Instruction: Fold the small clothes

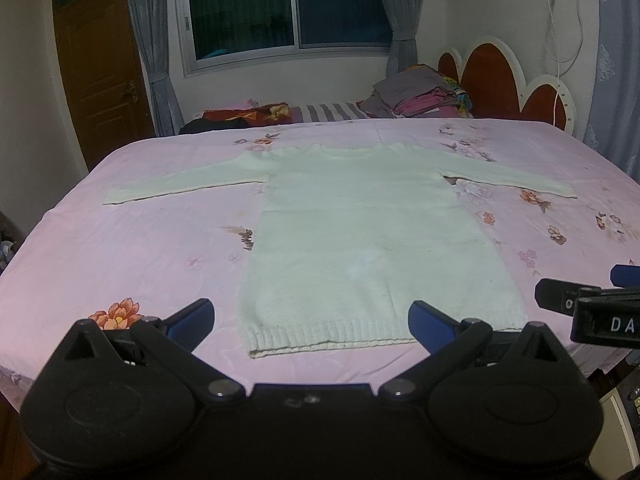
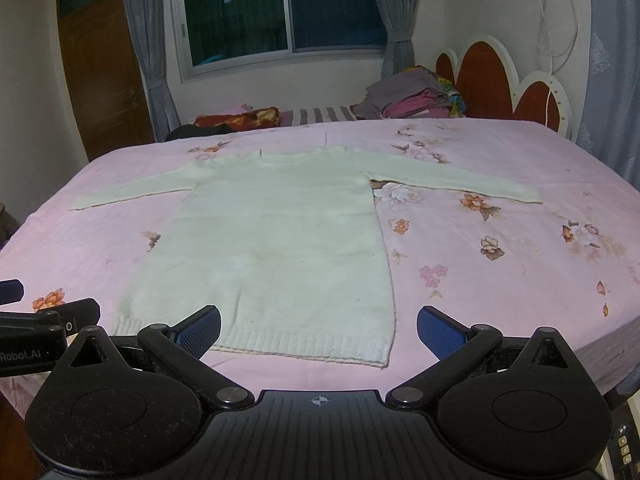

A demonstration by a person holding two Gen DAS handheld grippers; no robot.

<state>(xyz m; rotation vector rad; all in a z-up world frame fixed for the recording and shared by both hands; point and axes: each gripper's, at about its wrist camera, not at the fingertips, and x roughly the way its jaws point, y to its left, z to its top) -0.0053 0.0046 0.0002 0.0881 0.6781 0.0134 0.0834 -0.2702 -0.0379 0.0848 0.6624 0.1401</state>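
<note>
White sweater [image 1: 360, 232] flat on pink bed [image 1: 140, 248], sleeves out; left tool [image 1: 311, 322] and right tool [image 2: 319, 330] both spread apart, probably above hem.

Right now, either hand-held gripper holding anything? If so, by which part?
Nothing held. The left hand-held gripper and right hand-held gripper both hang open near the hem of the flat white sweater.
</note>
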